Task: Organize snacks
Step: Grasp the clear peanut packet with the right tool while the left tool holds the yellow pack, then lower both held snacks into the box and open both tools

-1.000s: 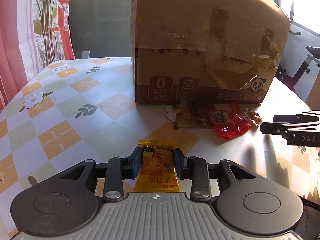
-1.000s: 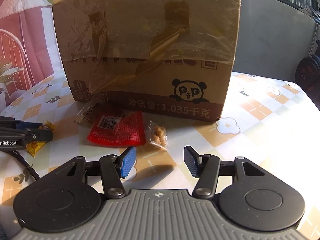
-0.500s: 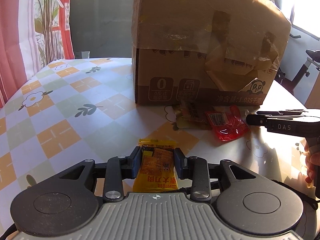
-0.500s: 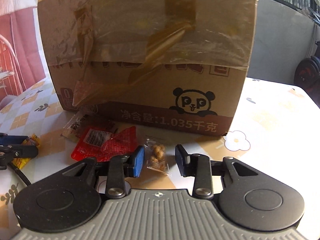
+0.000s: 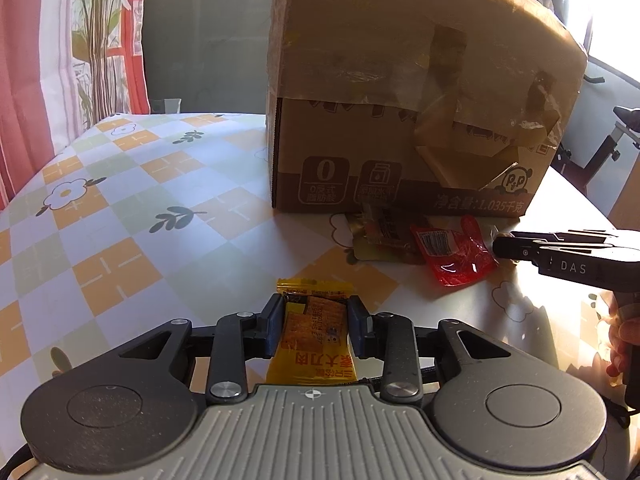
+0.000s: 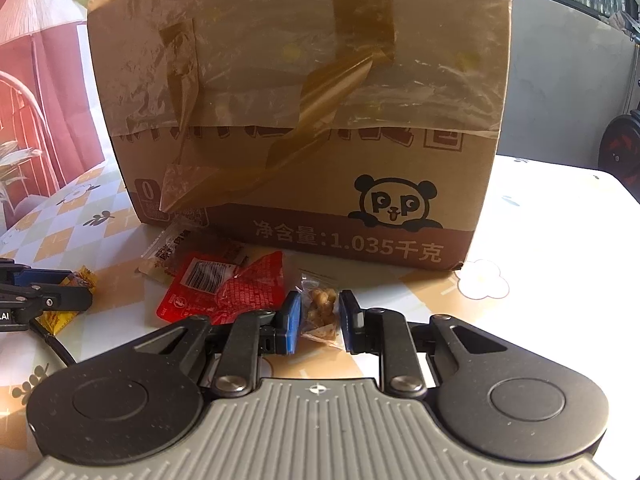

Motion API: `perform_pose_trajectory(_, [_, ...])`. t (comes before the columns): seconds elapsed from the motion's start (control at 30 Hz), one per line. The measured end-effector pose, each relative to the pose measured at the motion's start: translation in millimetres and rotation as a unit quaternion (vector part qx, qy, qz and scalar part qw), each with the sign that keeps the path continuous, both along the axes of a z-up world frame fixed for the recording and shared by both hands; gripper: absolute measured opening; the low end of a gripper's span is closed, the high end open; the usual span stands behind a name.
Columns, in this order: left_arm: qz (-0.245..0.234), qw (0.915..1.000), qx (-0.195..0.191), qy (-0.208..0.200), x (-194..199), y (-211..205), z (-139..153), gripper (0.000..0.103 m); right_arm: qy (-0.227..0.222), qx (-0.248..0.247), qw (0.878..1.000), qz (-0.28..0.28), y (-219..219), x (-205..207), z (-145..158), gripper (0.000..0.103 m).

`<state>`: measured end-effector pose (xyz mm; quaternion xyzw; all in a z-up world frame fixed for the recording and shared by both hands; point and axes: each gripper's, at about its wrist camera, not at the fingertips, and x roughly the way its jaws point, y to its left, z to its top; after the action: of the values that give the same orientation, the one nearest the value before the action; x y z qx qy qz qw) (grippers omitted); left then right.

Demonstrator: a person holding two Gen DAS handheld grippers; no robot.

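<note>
My left gripper point(image 5: 316, 320) is shut on a yellow snack packet point(image 5: 314, 340) that lies low over the table; the packet also shows in the right wrist view point(image 6: 64, 312). My right gripper point(image 6: 319, 318) has its jaws on either side of a small clear bag of nuts point(image 6: 320, 312) on the table, with small gaps still showing. A red snack packet point(image 6: 224, 286) and a pale wrapped snack point(image 6: 176, 252) lie left of the nuts, in front of a large taped cardboard box point(image 6: 304, 120). In the left wrist view the right gripper point(image 5: 500, 246) reaches in beside the red packet point(image 5: 452, 256).
The table carries a checked flowered cloth point(image 5: 112, 216). The box point(image 5: 420, 100) stands at the back centre. A red patterned curtain point(image 5: 28, 60) hangs at the left. An exercise bike point(image 5: 600, 152) stands beyond the table's right edge.
My right gripper has moved forward and down over the bag of nuts, and its jaws have narrowed around it. My left gripper has stayed put, holding the yellow packet.
</note>
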<state>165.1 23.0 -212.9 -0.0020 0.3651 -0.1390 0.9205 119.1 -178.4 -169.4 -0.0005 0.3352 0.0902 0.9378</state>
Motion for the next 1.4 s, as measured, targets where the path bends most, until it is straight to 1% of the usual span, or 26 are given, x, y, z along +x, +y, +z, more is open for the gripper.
perform_pose_trajectory(0.1, [-0.004, 1.0, -0.003, -0.004, 0.1, 1.2, 6.7, 0.035, -0.01, 0.012, 1.0, -0.004, -5.1, -5.5, 5.2, 0.022])
perform_pose_trajectory(0.17, [-0.02, 0.9997, -0.01, -0.01, 2.9, 1.4, 18.6, 0.035, -0.011, 0.021, 1.0, -0.019, -7.8, -10.7, 11.0, 0.022])
perform_pose_trajectory(0.27, [-0.034, 0.9984, -0.015, -0.043, 6.2, 2.4, 44.1, 0.035, -0.023, 0.031, 0.999, -0.015, -5.3, -28.5, 21.2, 0.022])
perform_pose_trajectory(0.37, [-0.04, 0.9964, -0.025, -0.07, 11.8, 1.8, 70.5, 0.035, -0.045, 0.039, 0.998, -0.007, -5.2, -38.5, 36.6, 0.022])
perform_pose_trajectory(0.5, [-0.049, 0.9909, -0.042, -0.118, 17.7, -2.7, 114.3, 0.035, -0.107, 0.04, 0.993, 0.003, -5.0, -41.9, 75.0, 0.022])
perform_pose_trajectory(0.63, [-0.071, 0.98, -0.048, -0.18, 20.5, -9.3, 160.1, 0.035, -0.166, 0.051, 0.985, 0.022, -5.2, -43.1, 118.9, 0.022])
perform_pose_trajectory(0.7, [-0.077, 0.9756, -0.049, -0.199, 26.7, -15.1, 179.6, 0.035, -0.197, 0.05, 0.978, 0.039, -3.0, -41.7, 141.7, 0.022])
perform_pose_trajectory(0.77, [-0.083, 0.9723, -0.049, -0.213, 37.0, -21.4, 195.3, 0.035, -0.219, 0.049, 0.973, 0.054, -0.3, -35.3, 160.6, 0.022])
perform_pose_trajectory(0.87, [-0.087, 0.9708, -0.052, -0.218, 59.7, -32.2, 209.2, 0.035, -0.229, 0.047, 0.97, 0.062, 3.9, -13.6, 181.3, 0.022])
perform_pose_trajectory(0.93, [-0.087, 0.9735, -0.063, -0.202, 81.1, -38.6, 212.2, 0.035, -0.23, 0.047, 0.971, 0.055, 6.2, 6.1, 188.9, 0.022])
perform_pose_trajectory(0.97, [-0.087, 0.976, -0.068, -0.188, 94.9, -41.8, 212.3, 0.035, -0.231, 0.048, 0.971, 0.045, 6.0, 18.9, 192.0, 0.022])
perform_pose_trajectory(1.0, [-0.082, 0.9776, -0.068, -0.181, 104.1, -45.1, 211.2, 0.035, -0.227, 0.048, 0.972, 0.041, 7.5, 28.1, 193.5, 0.022])
perform_pose_trajectory(1.07, [-0.07, 0.9808, -0.049, -0.175, 122.2, -52.1, 207.4, 0.035, -0.21, 0.037, 0.976, 0.037, 14.4, 50.5, 192.4, 0.022])
perform_pose_trajectory(1.13, [-0.066, 0.9806, -0.04, -0.18, 131.1, -58.2, 202.9, 0.036, -0.198, 0.021, 0.979, 0.04, 21.2, 64.9, 188.3, 0.024])
perform_pose_trajectory(1.17, [-0.066, 0.9802, -0.035, -0.183, 135.0, -60.8, 200.5, 0.043, -0.191, 0.013, 0.98, 0.045, 23.7, 70.0, 184.1, 0.025])
perform_pose_trajectory(1.2, [-0.062, 0.9806, -0.029, -0.184, 136.8, -62.8, 198.5, 0.057, -0.188, 0.004, 0.981, 0.046, 26.2, 72.9, 182.4, 0.028])
perform_pose_trajectory(1.23, [-0.056, 0.9811, -0.024, -0.184, 136.7, -63.9, 197.0, 0.064, -0.187, -0.003, 0.981, 0.047, 27.6, 73.9, 181.4, 0.034])
perform_pose_trajectory(1.27, [-0.05, 0.9814, -0.021, -0.184, 135.7, -64.5, 195.9, 0.078, -0.189, -0.004, 0.981, 0.046, 26.2, 71.3, 180.1, 0.039])
perform_pose_trajectory(1.3, [-0.043, 0.9815, -0.022, -0.185, 133.3, -62.3, 195.6, 0.087, -0.191, -0.001, 0.981, 0.045, 24.7, 70.0, 179.8, 0.041])
perform_pose_trajectory(1.33, [-0.04, 0.9817, -0.025, -0.184, 132.3, -60.3, 194.9, 0.09, -0.191, 0.001, 0.981, 0.043, 23.0, 68.9, 179.0, 0.045])
perform_pose_trajectory(1.4, [-0.028, 0.9836, -0.029, -0.176, 129.4, -57.2, 194.6, 0.092, -0.188, 0.007, 0.982, 0.03, 17.4, 64.1, 178.6, 0.046])
